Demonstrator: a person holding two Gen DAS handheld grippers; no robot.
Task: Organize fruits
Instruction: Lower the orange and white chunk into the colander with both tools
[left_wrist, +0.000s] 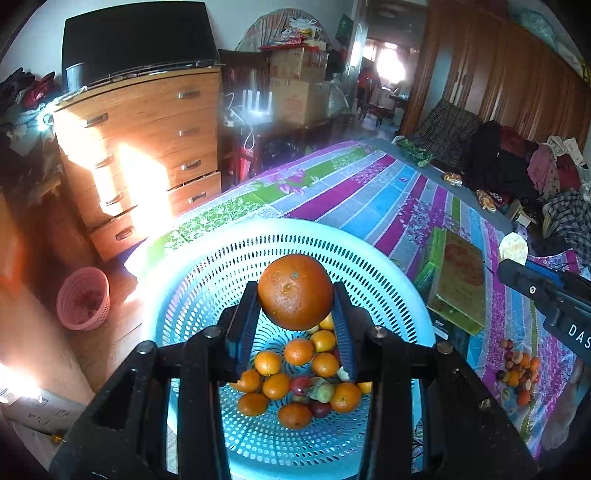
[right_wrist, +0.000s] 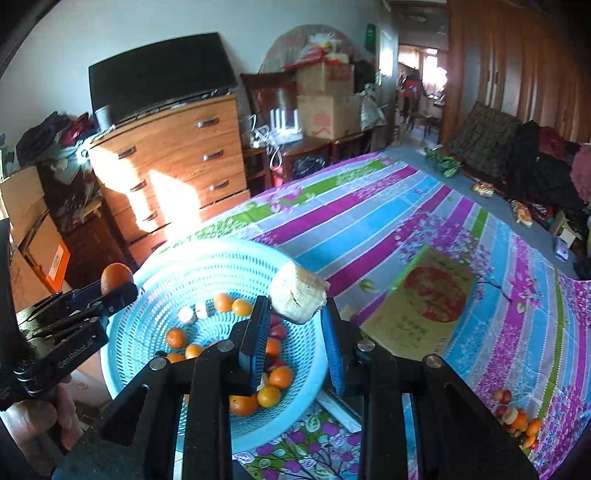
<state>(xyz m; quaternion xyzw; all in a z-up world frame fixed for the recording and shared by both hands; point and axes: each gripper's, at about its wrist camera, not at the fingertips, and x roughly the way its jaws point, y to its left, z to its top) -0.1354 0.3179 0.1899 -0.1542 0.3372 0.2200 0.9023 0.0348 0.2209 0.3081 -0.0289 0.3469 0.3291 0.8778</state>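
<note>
Orange fruit (left_wrist: 294, 291) sits clamped between the left gripper's (left_wrist: 295, 314) fingertips.

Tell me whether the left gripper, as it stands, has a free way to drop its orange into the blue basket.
Probably yes. The left gripper holds the orange right over the open blue basket, with nothing between them but the fruit already inside. The right gripper, holding a pale chunk, stays off to the side.

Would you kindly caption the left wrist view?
Left gripper holds an orange above the blue basket of fruit.
</note>
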